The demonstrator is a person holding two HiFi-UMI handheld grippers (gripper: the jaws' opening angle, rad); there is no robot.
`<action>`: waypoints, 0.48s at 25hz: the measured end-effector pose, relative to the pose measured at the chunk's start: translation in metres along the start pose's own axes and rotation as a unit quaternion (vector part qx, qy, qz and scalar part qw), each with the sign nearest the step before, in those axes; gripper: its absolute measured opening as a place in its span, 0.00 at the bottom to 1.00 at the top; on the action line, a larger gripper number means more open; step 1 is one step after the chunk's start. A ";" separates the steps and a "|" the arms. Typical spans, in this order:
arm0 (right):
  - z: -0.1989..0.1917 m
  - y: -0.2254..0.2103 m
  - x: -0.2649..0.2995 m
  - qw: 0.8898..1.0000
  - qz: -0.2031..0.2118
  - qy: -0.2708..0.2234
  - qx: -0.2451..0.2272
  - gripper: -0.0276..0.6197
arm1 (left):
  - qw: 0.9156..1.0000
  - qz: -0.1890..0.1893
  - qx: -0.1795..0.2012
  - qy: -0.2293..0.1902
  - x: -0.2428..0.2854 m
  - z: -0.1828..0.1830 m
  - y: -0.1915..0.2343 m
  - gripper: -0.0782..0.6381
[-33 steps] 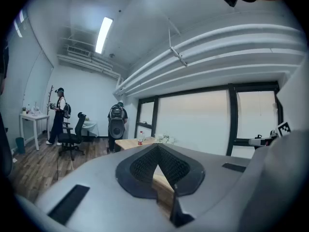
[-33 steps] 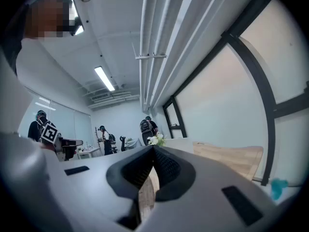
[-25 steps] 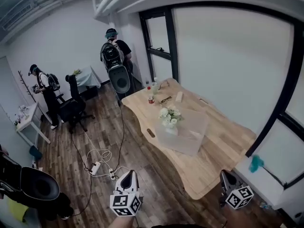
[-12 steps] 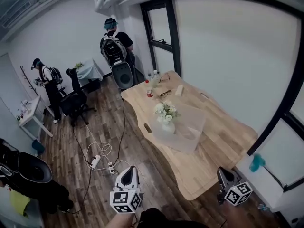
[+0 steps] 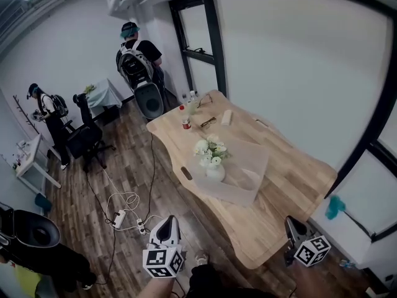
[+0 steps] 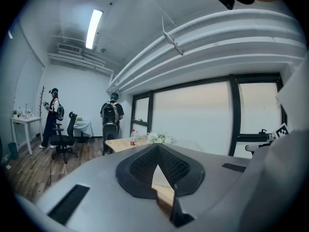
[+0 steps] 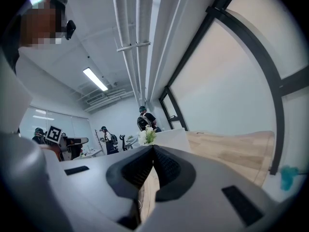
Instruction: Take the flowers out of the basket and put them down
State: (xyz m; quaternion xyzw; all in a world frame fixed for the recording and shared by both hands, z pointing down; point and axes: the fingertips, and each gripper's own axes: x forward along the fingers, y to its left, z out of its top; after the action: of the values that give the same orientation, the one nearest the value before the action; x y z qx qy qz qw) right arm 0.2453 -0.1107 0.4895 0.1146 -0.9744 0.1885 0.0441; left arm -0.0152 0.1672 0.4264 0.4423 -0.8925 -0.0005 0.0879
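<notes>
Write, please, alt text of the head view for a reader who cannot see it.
From above, white flowers stand in a basket on a wooden table. The left claw and the right claw hang short of the basket. One person and a second person stand farther back.

Moved in toward the desk point(image 5: 291, 179) over the last second, drawing the flowers point(image 5: 209, 151) and basket point(image 5: 248, 191) slightly larger and further left in the head view. Carried the left gripper point(image 5: 167, 221) and right gripper point(image 5: 291, 222) forward too, the right one now reaching over the desk's near edge. Brought a shoe point(image 5: 201, 259) into sight on the floor between them, and pushed the person with backpack point(image 5: 133, 58) toward the upper left.
</notes>
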 end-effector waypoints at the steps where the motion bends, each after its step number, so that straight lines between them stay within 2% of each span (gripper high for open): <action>1: 0.002 0.001 0.005 1.000 -0.005 -0.001 -0.003 0.08 | 1.000 -0.004 0.001 -0.001 0.010 0.002 0.006 0.11; 4: 0.008 -0.001 0.020 1.000 -0.024 -0.008 -0.006 0.08 | 1.000 -0.020 0.005 0.001 0.043 0.005 0.020 0.11; 8: 0.010 -0.017 0.040 0.997 -0.073 -0.016 0.009 0.08 | 0.999 -0.051 0.007 0.009 0.090 0.008 0.031 0.12; 12: 0.026 -0.016 0.064 0.994 -0.110 -0.024 -0.004 0.08 | 0.997 -0.077 0.015 0.003 0.129 0.022 0.049 0.12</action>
State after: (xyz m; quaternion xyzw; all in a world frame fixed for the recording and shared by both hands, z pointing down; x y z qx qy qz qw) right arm 0.1859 -0.1483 0.4797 0.2250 -0.9574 0.1762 0.0418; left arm -0.1336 0.0935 0.4288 0.5111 -0.8554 0.0076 0.0835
